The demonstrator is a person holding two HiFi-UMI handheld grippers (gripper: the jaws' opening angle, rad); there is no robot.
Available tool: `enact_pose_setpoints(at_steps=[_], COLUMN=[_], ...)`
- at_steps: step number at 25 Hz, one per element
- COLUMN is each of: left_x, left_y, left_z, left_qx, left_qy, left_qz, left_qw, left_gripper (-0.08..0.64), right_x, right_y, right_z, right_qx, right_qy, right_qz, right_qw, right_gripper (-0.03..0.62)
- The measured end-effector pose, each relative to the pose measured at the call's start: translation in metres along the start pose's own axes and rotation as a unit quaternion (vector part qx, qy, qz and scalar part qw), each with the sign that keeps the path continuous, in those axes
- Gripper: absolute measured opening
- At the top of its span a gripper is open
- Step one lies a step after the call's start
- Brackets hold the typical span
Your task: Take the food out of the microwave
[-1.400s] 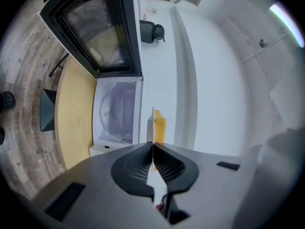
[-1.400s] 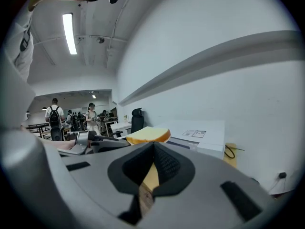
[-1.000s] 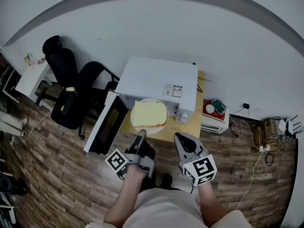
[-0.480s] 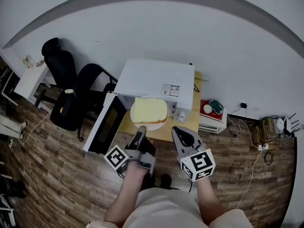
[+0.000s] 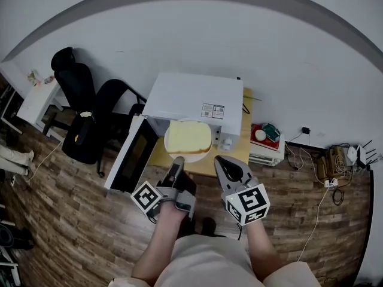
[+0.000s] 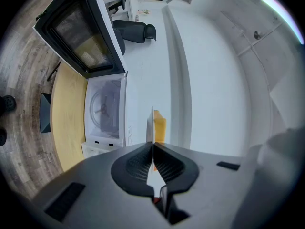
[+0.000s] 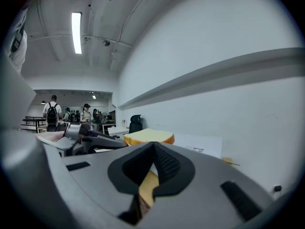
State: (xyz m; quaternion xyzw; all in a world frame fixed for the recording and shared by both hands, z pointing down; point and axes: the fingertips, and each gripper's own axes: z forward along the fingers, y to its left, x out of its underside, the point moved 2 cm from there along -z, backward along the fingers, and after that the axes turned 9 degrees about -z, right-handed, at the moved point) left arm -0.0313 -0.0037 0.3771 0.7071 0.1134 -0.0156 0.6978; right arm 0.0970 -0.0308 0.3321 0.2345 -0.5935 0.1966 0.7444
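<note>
A slice of bread (image 5: 188, 138) lies on a white plate (image 5: 174, 154) held in front of the open white microwave (image 5: 194, 100). My left gripper (image 5: 178, 161) is shut on the plate's near rim. In the left gripper view the plate (image 6: 149, 126) runs edge-on out of the closed left gripper (image 6: 152, 146), with the bread (image 6: 160, 128) on its right side. The microwave's cavity (image 6: 102, 111) holds only its turntable. My right gripper (image 5: 221, 161) hovers right of the plate, shut and holding nothing. The right gripper view shows the bread (image 7: 148, 136) just past the right gripper (image 7: 153, 145).
The microwave's door (image 5: 134, 154) hangs open to the left, over the wooden table (image 5: 230, 157). Black office chairs (image 5: 90, 100) and a white desk (image 5: 39, 97) stand further left. A stack of boxes (image 5: 266, 139) and cables (image 5: 335, 166) lie to the right. People (image 7: 52, 109) stand far off.
</note>
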Motion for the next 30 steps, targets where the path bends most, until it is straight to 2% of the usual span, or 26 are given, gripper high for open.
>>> enact_pose_setpoints(at_steps=[12, 30], left_x=[0.002, 0.009], left_y=[0.000, 0.001], left_z=[-0.007, -0.007], left_qx=[0.002, 0.007], left_qy=[0.007, 0.009], left_qz=[-0.001, -0.006], left_qw=[1.0000, 0.9999], left_gripper=[0.011, 0.011], right_x=[0.002, 0.007], right_y=[-0.001, 0.003], right_z=[-0.007, -0.010], right_qx=[0.014, 0.005], right_qy=[0.002, 0.010], right_qz=[0.003, -0.007], right_qw=[1.000, 1.000], right_gripper=[-0.002, -0.002])
